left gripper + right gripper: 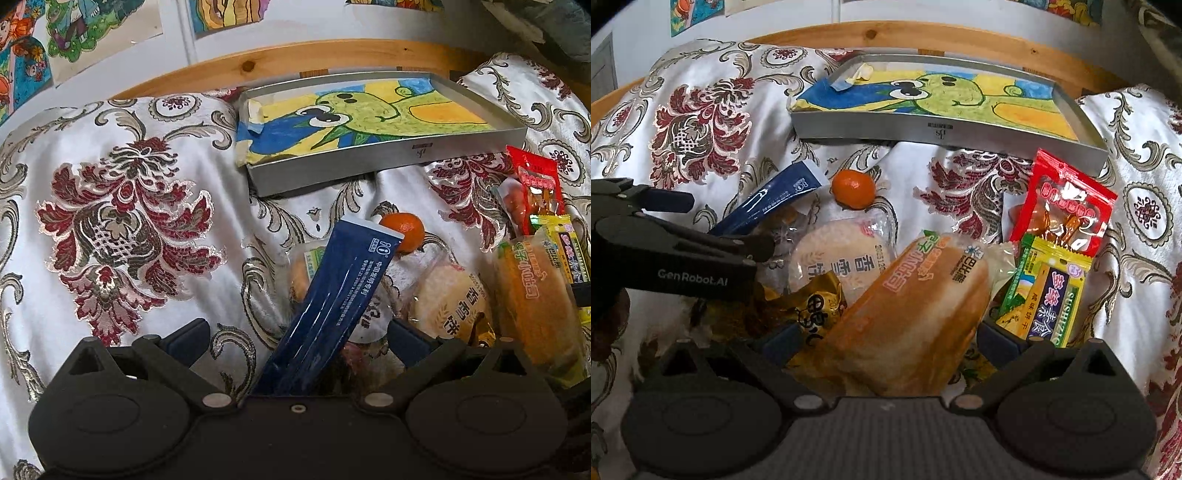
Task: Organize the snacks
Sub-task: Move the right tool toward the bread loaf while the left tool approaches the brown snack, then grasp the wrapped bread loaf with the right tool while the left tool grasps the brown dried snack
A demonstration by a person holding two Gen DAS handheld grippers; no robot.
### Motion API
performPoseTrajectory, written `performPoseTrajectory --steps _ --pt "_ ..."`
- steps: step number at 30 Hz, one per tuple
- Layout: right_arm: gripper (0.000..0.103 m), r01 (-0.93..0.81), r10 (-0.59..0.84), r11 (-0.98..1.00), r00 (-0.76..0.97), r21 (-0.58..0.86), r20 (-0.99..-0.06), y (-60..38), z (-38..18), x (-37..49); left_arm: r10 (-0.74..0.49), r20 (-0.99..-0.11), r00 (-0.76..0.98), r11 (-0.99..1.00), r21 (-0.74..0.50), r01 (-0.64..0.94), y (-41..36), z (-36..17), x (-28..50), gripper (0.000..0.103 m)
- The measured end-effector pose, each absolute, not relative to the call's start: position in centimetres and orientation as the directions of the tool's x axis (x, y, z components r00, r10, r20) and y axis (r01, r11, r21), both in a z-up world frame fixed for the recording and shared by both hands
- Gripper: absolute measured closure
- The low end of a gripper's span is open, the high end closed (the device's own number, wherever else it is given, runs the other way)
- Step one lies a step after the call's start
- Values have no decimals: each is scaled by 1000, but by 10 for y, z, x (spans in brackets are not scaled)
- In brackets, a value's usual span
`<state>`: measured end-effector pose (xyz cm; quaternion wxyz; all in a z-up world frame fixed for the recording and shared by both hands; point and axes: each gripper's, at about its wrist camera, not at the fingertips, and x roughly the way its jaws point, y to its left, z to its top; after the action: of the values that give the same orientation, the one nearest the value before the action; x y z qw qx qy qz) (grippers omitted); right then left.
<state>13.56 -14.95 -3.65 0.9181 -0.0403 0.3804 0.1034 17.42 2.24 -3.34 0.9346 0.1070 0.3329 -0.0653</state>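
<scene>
Between the spread left tongs (297, 334), a dark blue sachet (332, 291) sticks up, ungripped. Right tongs (888, 338), released, straddle a wrapped bread roll (912, 314). Beyond: mandarin (854, 189), then metal tray (945, 129) on the bed.

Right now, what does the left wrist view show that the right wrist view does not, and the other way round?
Only the left view shows the left claw from behind, its fingers wide apart around the blue stick pack. Only the right view shows the gold packet and the right claw open around the bread. Both show the tray, the orange and the red packet.
</scene>
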Motion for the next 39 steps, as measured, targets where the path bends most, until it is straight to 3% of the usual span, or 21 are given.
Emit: performPoseTrajectory --steps 7,10,13,18,23,39 --pt "1 -221 179 975 674 35 -716 -153 -39 139 -62 -666 743 969 139 206 23 -40 181 4" --pt "8 -216 182 975 681 43 -709 -154 -38 137 -84 -676 732 970 113 215 24 -41 182 9" --pt "12 -205 197 976 689 73 -698 -160 -36 136 -115 -682 722 970 80 229 26 -40 182 17" --pt "16 -197 219 974 692 112 -688 -167 -36 136 -182 -689 702 966 8 258 28 -40 179 44" --pt "18 -198 226 973 694 121 -683 -168 -36 135 -202 -688 697 963 -12 268 26 -40 176 51" --pt "20 -185 271 963 666 198 -695 -178 -42 140 -217 -701 679 968 -62 244 27 -40 172 48"
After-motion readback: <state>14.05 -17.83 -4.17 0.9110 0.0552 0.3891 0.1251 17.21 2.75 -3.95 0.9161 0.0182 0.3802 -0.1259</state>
